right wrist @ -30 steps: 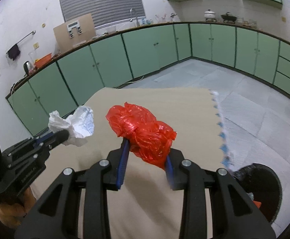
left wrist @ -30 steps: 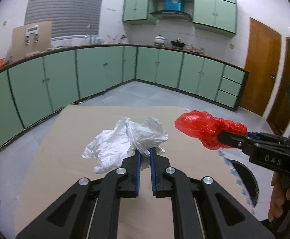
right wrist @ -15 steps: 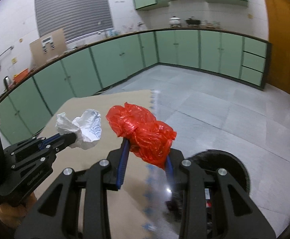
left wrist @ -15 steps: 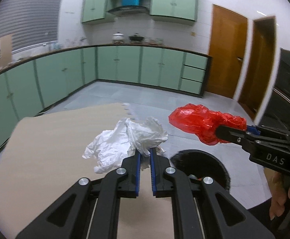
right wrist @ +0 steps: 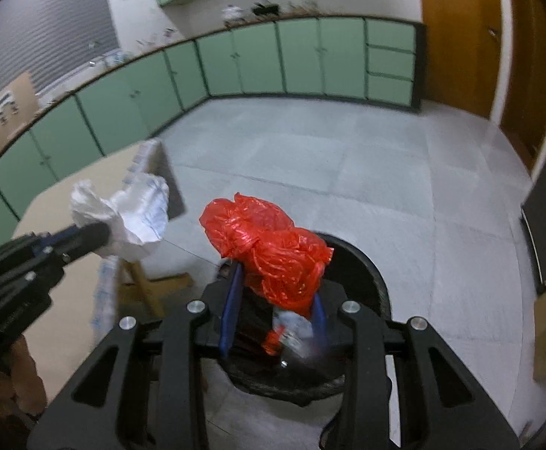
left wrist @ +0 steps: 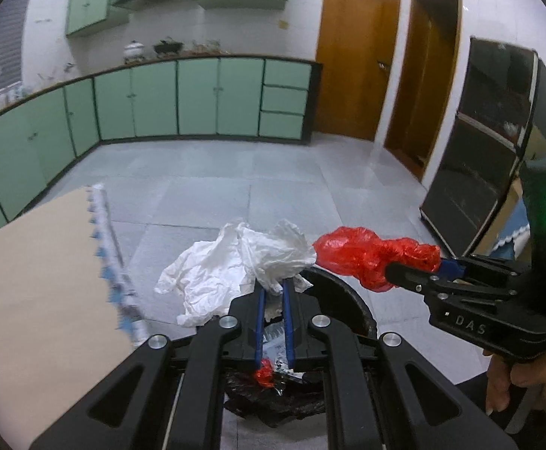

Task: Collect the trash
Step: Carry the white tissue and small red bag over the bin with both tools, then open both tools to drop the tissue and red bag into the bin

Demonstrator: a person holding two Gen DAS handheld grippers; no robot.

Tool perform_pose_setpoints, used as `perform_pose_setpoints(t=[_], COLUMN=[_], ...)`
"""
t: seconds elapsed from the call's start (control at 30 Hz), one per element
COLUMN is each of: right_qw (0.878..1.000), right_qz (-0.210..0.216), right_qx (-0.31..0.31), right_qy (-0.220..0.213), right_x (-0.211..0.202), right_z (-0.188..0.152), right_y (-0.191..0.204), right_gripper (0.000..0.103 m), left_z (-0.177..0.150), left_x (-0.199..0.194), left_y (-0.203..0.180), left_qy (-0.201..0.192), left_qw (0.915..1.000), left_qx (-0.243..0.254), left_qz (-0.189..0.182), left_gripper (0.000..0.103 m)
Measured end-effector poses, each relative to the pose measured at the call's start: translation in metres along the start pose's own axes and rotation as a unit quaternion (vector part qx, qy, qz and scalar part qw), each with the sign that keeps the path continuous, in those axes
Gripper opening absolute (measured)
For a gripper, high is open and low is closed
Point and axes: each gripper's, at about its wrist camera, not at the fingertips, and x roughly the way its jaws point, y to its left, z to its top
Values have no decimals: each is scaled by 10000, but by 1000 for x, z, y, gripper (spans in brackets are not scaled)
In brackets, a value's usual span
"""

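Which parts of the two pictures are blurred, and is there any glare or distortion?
Left wrist view: the table edge is smeared, the white crumpled paper sharp, cabinets bowed by the fisheye, a glossy reflection beside the doors. Right wrist view: softer overall; the red plastic bag is clear, the bin contents blurred.

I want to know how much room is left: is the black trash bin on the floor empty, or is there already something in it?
Not empty. Inside the black trash bin, a small red scrap and pale wrappers lie on its dark liner. How full, cannot tell.

White crumpled paper point(left wrist: 231, 262), red plastic bag point(right wrist: 269, 251), black bin point(right wrist: 370, 277), green cabinets point(left wrist: 198, 101).
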Motion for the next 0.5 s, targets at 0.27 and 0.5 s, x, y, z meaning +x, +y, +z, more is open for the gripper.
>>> perform_pose_setpoints(t=[0.27,0.5], right_qw=[9964,9938], right_qz=[-215,-347], right_qx=[485,538], right_qy=[666,910], right_x=[73,94], right_z=[-17,-20], right_y=[-44,-44], right_gripper=[33,47], left_z=[-6,-10], left_x=[91,134], left_y=[-17,-17], left_qy=[774,1093], left_qw=[9968,9937], left_qx=[179,176], left_qz=[-8,155], left_gripper=[10,24])
